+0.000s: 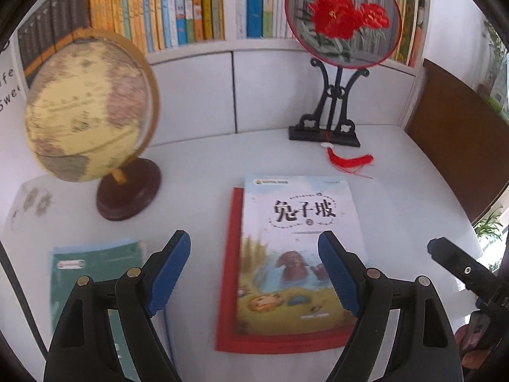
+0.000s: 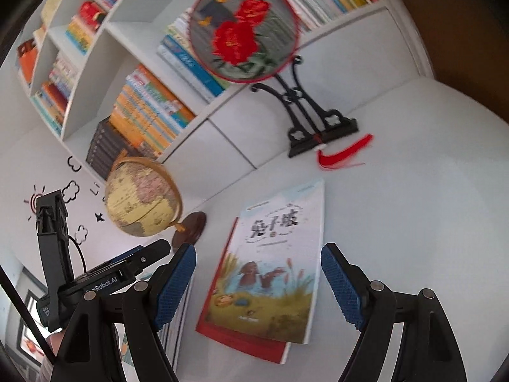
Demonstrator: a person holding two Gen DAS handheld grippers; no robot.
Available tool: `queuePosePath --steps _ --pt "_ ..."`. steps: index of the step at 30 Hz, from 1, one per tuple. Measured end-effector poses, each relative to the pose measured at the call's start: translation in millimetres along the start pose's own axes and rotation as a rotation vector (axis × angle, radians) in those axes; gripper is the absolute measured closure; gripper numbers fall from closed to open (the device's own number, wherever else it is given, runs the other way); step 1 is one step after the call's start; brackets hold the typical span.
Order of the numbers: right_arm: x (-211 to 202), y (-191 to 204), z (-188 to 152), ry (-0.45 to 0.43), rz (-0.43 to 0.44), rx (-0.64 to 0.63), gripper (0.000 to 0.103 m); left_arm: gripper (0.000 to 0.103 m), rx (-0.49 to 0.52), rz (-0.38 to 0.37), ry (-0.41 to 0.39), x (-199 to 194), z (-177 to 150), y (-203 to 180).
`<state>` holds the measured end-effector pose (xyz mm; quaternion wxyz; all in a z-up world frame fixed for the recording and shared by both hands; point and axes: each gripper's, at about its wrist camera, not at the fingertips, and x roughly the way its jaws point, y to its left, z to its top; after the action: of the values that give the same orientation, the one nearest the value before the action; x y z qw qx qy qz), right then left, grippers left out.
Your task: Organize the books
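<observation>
On shelf [image 1: 254,46], upright books [image 1: 178,6], picture book [image 1: 302,254] atop red book [image 1: 227,286]

White desk [image 1: 397,191] bears globe [image 1: 89,108]; fan stand [image 1: 327,127]; books [image 1: 296,254].

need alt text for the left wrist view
Open, empty tongs hover over an illustrated book lying on a red book on a white desk. A green book and globe sit left, bookshelf behind.
</observation>
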<state>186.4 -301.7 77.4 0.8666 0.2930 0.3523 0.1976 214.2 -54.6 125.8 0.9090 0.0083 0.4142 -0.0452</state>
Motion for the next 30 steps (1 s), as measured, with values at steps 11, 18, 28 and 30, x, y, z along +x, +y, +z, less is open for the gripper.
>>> queuePosePath --steps 11,18,28,30 --pt "27.5 -39.8 0.9 0.118 -0.019 0.056 0.023 0.022 -0.123 -0.062 0.219 61.4 -15.1 -3.5" --pt "53.7 -47.5 -4.8 0.204 -0.021 0.087 0.023 0.022 -0.306 -0.167 0.27 84.1 -28.2 17.0" --pt "74.1 -46.6 -9.7 0.244 0.056 0.132 0.021 0.011 -0.266 -0.205 0.303 95.9 -35.5 13.3" --pt "79.2 -43.0 -9.6 0.274 0.076 0.127 0.021 0.011 -0.267 -0.236 0.33 95.1 -36.5 11.2"
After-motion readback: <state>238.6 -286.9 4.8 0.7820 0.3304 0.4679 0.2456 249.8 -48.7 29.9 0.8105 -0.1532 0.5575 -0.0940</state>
